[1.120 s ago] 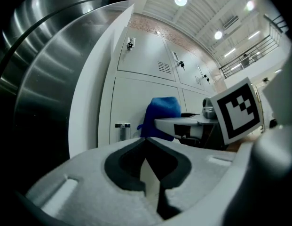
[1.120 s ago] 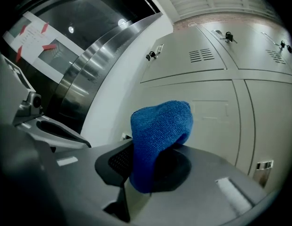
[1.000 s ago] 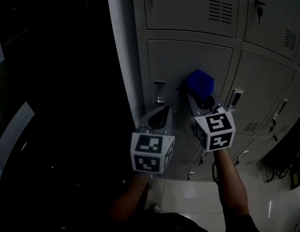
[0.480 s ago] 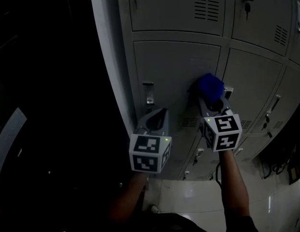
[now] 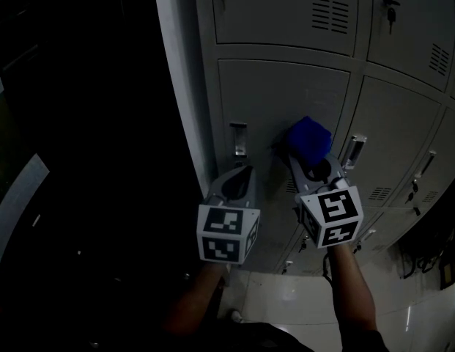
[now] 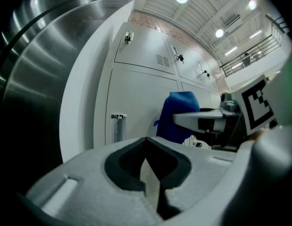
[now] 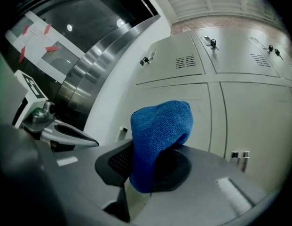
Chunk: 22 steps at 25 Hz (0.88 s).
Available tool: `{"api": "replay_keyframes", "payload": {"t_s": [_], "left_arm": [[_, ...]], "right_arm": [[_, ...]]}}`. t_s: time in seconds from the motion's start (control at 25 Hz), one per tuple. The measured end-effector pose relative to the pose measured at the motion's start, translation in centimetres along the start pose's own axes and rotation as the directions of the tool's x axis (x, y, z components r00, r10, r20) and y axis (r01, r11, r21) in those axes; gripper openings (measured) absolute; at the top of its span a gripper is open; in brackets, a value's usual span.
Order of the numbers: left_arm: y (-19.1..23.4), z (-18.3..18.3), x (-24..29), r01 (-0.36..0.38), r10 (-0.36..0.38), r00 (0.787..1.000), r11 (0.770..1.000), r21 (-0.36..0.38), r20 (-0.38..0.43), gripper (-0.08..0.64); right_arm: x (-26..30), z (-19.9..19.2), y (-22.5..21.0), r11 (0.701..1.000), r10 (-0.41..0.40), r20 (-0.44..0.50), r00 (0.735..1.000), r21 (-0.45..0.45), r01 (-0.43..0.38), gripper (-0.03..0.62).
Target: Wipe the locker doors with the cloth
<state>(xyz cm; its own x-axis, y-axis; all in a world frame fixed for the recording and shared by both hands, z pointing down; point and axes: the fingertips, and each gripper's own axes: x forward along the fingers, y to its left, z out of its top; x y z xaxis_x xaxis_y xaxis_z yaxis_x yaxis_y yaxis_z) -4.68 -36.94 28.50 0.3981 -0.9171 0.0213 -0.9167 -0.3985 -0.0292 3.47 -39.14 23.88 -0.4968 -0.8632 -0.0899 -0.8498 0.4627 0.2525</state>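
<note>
A blue cloth (image 5: pixel 309 138) (image 7: pixel 159 135) (image 6: pixel 177 116) is pinched in my right gripper (image 5: pixel 309 156) (image 7: pixel 150 166) and pressed against a grey locker door (image 5: pixel 286 101), near that door's right edge. My left gripper (image 5: pixel 245 173) (image 6: pixel 148 161) is shut with nothing in it, held just off the same door below its handle (image 5: pixel 239 139) (image 6: pixel 118 126). The lockers are pale grey with vents and key locks.
More locker doors (image 5: pixel 403 145) run to the right, above and below, each with a small handle (image 5: pixel 354 151) and lock. A curved steel column (image 6: pixel 37 65) stands left of the lockers. A glossy tiled floor (image 5: pixel 286 299) lies below. Cables (image 5: pixel 425 259) hang at the lower right.
The right gripper with the cloth slid right along the door half a second ago and has come back left and slightly up. The left gripper has stayed in place.
</note>
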Motion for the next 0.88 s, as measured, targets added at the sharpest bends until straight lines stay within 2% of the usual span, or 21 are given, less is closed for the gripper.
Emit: {"api": "replay_keyframes", "payload": {"t_s": [0.16,0.4,0.64,0.88], "left_arm": [[1.3,-0.4,-1.1,-0.045,0.045,0.999,0.999,0.019,0.001,0.005],[2.9,-0.6,-2.8,-0.101,0.100,0.995,0.994,0.051,0.012,0.005],[4.1,-1.1,-3.5,-0.123,0.123,0.992,0.990,0.069,0.008,0.005],[4.5,-1.2,-3.0,-0.114,0.113,0.994,0.992,0.058,0.011,0.005]], "right_arm": [[2.0,-0.5,4.1,0.995,0.095,0.014,0.995,0.015,-0.095,0.072],[5.2,-2.1,10.3,0.970,0.240,0.007,0.971,0.021,-0.241,0.072],[7.6,-4.1,12.4,0.961,0.277,-0.026,0.961,0.029,-0.276,0.072],[8.2,-5.2,12.1,0.960,0.277,-0.048,0.960,0.046,-0.275,0.072]]}}
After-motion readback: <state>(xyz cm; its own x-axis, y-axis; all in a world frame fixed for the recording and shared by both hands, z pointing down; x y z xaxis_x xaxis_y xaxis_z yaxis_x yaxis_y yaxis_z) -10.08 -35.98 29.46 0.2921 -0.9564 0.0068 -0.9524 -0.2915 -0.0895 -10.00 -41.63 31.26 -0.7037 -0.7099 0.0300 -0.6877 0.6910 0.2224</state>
